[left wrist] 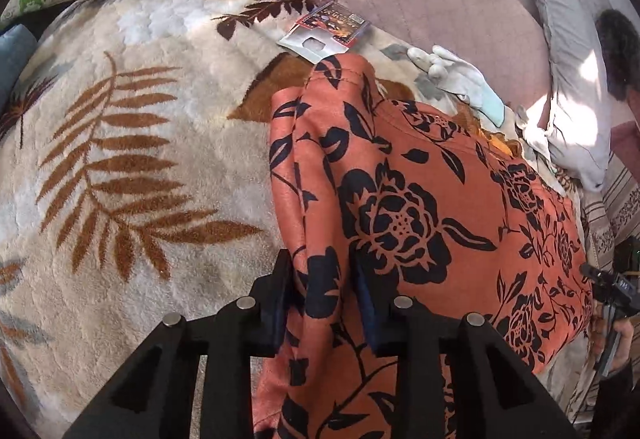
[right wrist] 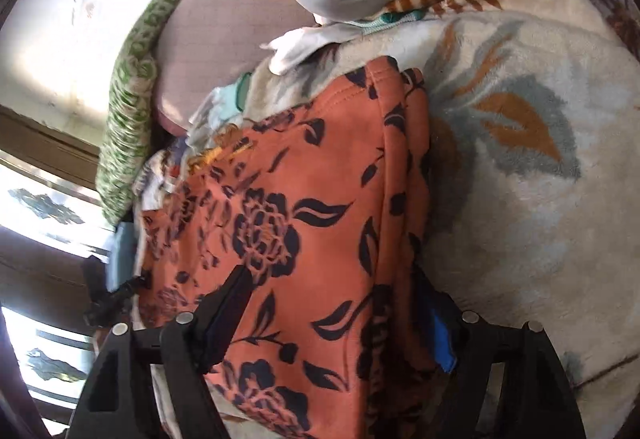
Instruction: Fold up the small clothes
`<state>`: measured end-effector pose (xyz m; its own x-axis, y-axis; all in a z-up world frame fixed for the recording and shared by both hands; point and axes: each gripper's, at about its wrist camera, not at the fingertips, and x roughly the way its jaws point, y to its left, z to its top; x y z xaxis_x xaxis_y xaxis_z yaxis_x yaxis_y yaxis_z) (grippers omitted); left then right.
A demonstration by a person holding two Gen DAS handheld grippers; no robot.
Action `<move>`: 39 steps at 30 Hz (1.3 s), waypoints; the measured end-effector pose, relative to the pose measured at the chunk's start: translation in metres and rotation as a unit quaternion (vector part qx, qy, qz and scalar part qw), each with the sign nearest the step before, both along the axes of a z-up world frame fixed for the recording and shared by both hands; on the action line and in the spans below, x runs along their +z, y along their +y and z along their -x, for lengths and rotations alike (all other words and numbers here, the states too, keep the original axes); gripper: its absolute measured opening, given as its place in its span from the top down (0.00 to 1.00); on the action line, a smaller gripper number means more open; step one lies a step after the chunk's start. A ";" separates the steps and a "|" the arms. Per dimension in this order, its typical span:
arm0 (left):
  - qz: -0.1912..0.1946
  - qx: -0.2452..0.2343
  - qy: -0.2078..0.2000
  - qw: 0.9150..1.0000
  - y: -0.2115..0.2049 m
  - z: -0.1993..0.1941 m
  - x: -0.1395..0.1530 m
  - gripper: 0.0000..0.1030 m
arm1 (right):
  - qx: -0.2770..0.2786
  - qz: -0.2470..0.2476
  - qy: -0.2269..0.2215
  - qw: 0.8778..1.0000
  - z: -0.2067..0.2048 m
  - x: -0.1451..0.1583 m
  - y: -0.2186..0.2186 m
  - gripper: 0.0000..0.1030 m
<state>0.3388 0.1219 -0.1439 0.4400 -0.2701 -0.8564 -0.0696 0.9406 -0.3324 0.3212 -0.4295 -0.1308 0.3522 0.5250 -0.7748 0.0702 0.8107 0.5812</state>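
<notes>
Two grippers on one orange floral garment (left wrist: 420, 199), spread over the leaf-print fleece blanket (left wrist: 120, 143) of a bed. Left gripper (left wrist: 322, 299): jaws narrowed onto a bunched fold at the garment's near edge, cloth filling the gap. Right gripper (right wrist: 336, 319): jaws set wider, a broad band of the same garment (right wrist: 304, 207) passing between them; firm pinch or loose straddle cannot be told. Garment lying just short of the white glove (left wrist: 456, 79) and the printed card (left wrist: 328, 33), its hemmed end pointing toward them, long axis running from the grippers toward that glove. Step judged in hand: carrying the held edge over for a fold. Best done by lifting both grips level and moving them together toward the hemmed end, keeping the cloth lightly taut between them, then laying edge onto edge before releasing. Risk: uneven pull skewing the crease.
</notes>
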 end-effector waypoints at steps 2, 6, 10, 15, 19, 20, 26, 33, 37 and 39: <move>0.021 0.000 -0.005 1.000 -0.002 -0.001 0.000 0.49 | -0.018 -0.019 0.005 1.000 0.000 -0.005 -0.003 0.21; -0.052 -0.013 0.005 0.999 -0.021 -0.008 0.004 0.83 | -0.018 -0.024 0.018 0.999 -0.003 -0.006 -0.001 0.83; -0.047 0.003 0.031 0.998 -0.017 -0.014 0.015 0.87 | -0.024 -0.022 0.023 0.999 -0.002 0.010 0.005 0.83; -0.062 -0.014 -0.009 0.998 -0.023 0.006 0.072 0.87 | -0.005 -0.017 -0.005 1.000 0.002 0.071 0.015 0.84; -0.083 -0.033 -0.046 0.995 -0.030 0.042 0.129 0.87 | 0.011 -0.011 -0.037 0.999 0.025 0.126 0.024 0.85; -0.082 -0.035 -0.053 0.995 -0.029 0.053 0.143 0.87 | 0.013 -0.009 -0.044 0.999 0.034 0.139 0.024 0.85; -0.073 -0.043 -0.075 0.994 -0.019 0.147 0.178 0.86 | 0.013 -0.009 -0.072 0.997 0.125 0.189 0.010 0.85; -0.096 0.029 -0.012 0.995 -0.009 0.190 0.040 0.29 | -0.023 0.035 0.021 0.999 0.202 0.064 0.008 0.57; -0.069 0.088 0.000 0.994 0.016 0.212 0.022 0.28 | -0.026 0.102 0.031 0.994 0.223 0.036 0.014 0.32; -0.078 0.097 -0.035 0.992 0.022 0.226 0.050 0.28 | -0.037 0.123 0.000 0.992 0.229 0.065 0.010 0.31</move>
<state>0.1130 0.1435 -0.0943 0.5304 -0.0410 -0.8468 -0.2363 0.9521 -0.1941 0.0921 -0.4196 -0.0662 0.3828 0.2929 -0.8762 0.1347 0.9206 0.3665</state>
